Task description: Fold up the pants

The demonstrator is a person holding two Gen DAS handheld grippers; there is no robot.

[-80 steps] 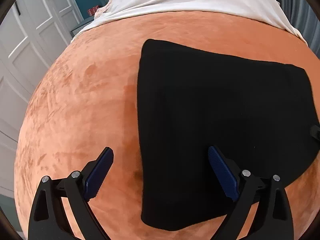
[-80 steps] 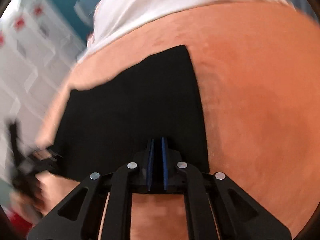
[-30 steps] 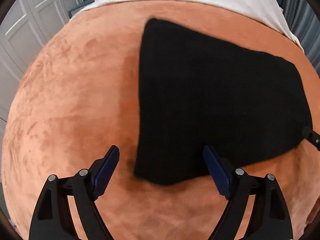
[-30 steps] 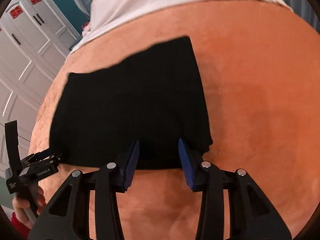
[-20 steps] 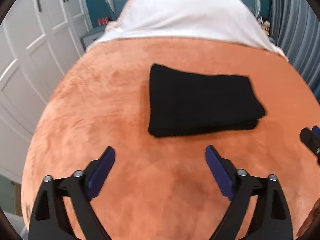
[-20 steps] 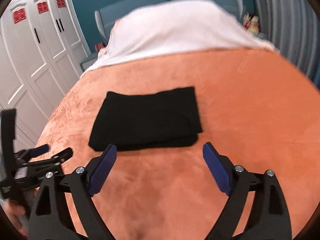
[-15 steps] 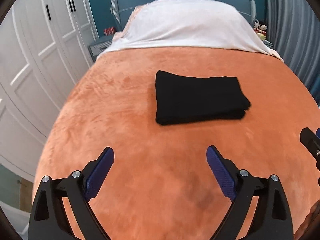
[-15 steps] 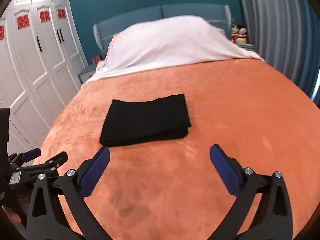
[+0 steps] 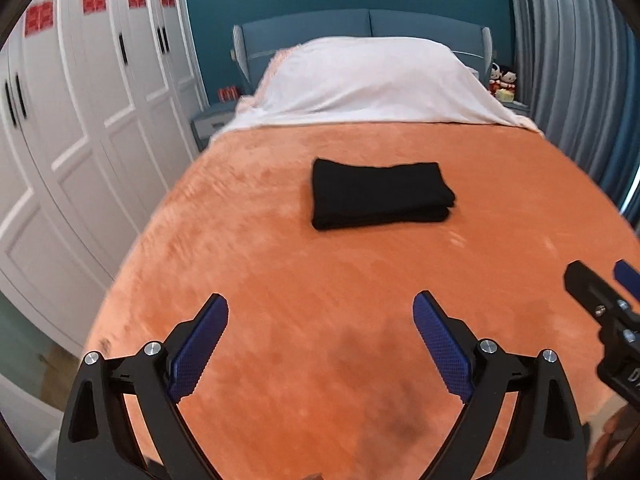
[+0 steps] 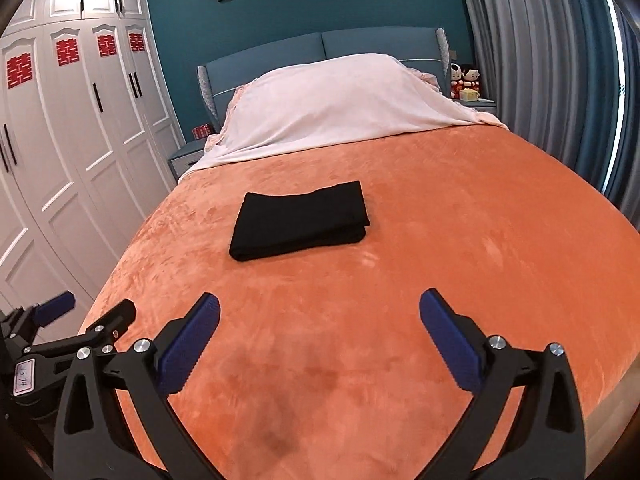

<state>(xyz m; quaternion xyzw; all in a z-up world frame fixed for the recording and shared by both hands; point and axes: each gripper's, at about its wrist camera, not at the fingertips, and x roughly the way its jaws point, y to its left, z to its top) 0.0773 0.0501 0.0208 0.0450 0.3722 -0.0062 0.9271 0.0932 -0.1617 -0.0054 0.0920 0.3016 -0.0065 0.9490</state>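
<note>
Well ahead of both spread, empty fingers (image 9: 438,346) (image 10: 448,344), folded pants (image 10: 302,220) lie on blanket (image 10: 440,240).

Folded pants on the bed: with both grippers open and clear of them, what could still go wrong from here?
1. The black pants lie in stacked layers whose right-hand edges look uneven; the top layer might slip or spring open.
2. The left gripper and right gripper hang close together, so they could knock together.
</note>
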